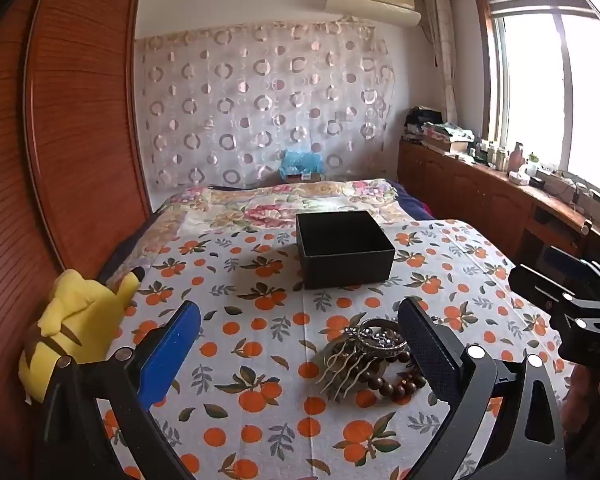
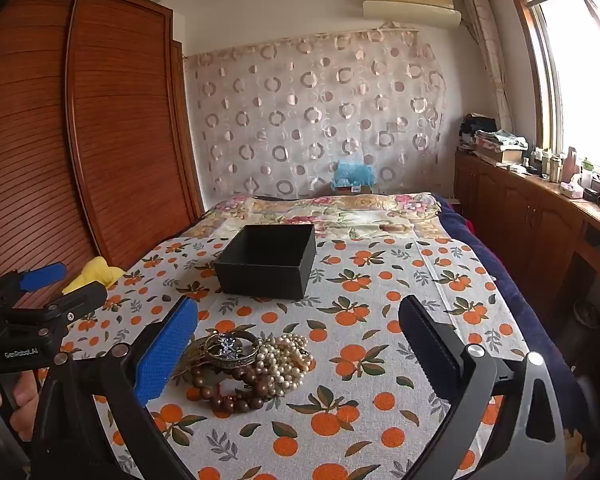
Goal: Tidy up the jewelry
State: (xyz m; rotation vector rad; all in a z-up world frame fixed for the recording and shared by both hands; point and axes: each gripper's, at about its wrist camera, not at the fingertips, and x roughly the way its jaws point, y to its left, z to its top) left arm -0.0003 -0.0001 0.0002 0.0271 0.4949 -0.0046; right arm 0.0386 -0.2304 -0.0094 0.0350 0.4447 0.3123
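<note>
Between the wide-open, empty jaws of the right gripper (image 2: 298, 322), toward its blue finger, lies the jewelry pile (image 2: 246, 366). Left gripper (image 1: 300, 320), equally spread and empty, has it by its black finger; black box (image 2: 269, 262) sits beyond.

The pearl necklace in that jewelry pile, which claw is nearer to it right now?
Right, as far as these views show. The pearl necklace lies between the open fingers of the right claw. In the left wrist view the left claw is open, and its right finger hides the pearls.
</note>
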